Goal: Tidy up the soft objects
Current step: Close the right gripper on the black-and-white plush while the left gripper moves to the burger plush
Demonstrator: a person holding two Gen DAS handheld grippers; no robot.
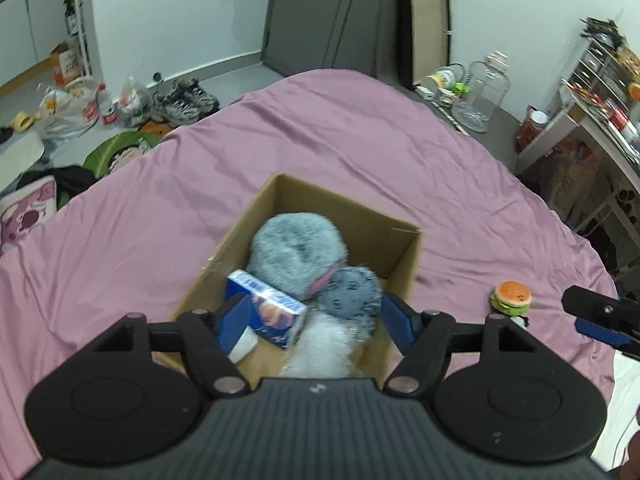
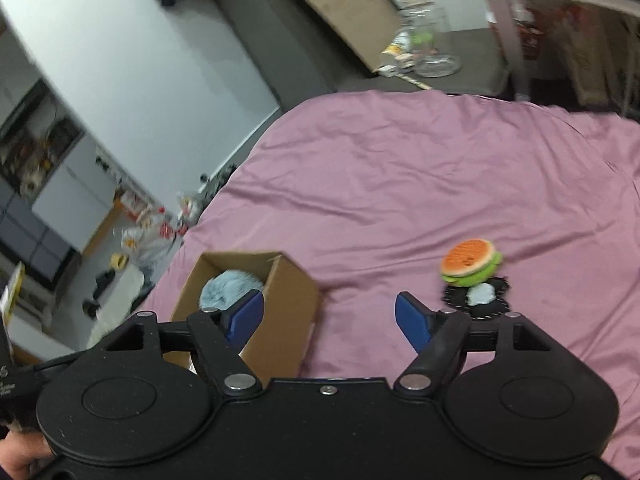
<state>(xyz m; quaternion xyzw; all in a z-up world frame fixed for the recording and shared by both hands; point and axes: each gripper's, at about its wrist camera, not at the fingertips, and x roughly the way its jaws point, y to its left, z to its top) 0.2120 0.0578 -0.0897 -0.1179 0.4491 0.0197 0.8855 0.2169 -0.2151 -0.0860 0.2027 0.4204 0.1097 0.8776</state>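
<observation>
An open cardboard box point(image 1: 404, 248) stands on the pink bed sheet point(image 1: 360, 152). Inside lie a large grey fluffy piece point(image 1: 296, 248), a smaller grey fuzzy ball point(image 1: 350, 294), a blue printed pack point(image 1: 266, 308) and a white fluffy bundle point(image 1: 324, 344). My left gripper point(image 1: 315, 308) hovers over the box, open, with nothing pinched. A burger plush point(image 2: 470, 266) rests on the sheet to the right of the box point(image 2: 288, 304), beside a small black-and-white item point(image 2: 482, 296). My right gripper point(image 2: 328, 304) is open and empty between box and burger. One of its fingers point(image 1: 596, 328) shows in the left wrist view.
Beyond the bed's far edge are a clear plastic jar point(image 1: 484, 92), leaning boards point(image 1: 328, 20) and a cluttered shelf point(image 1: 600, 76). Shoes point(image 1: 184, 100) and bags point(image 1: 72, 108) litter the floor at the left. The sheet point(image 2: 400, 168) stretches wide behind the box.
</observation>
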